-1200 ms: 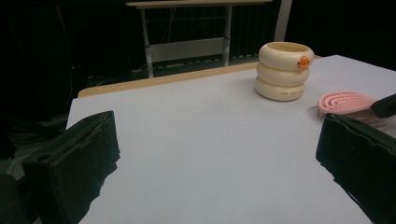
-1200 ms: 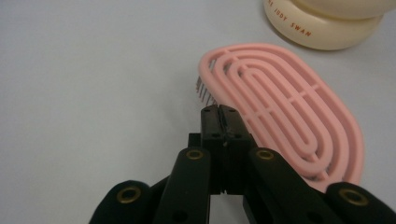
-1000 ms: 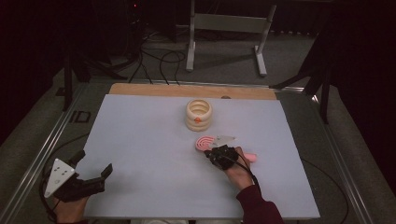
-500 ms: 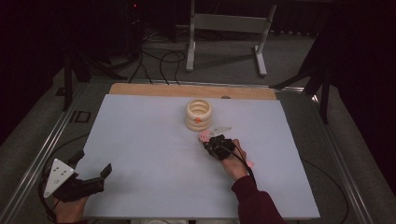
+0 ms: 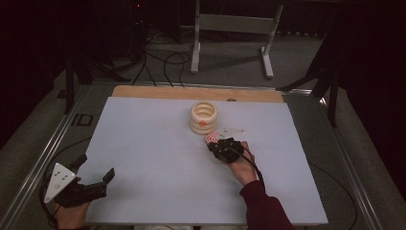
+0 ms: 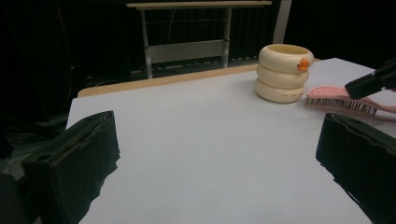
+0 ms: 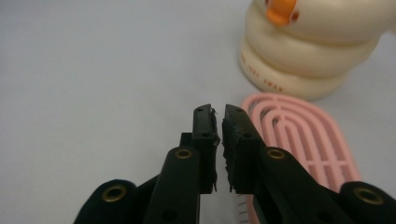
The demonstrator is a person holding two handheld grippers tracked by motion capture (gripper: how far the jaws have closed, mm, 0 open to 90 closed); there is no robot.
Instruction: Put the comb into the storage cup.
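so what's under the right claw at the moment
The pink hairbrush lies flat on the white table under the right claw, beside the cream ringed cup. Its handle end is covered by the claw, which grips nothing.

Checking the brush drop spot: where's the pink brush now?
High view: the brush lies on the table right of centre, just in front of the cream cup, with the right tool over its near end.
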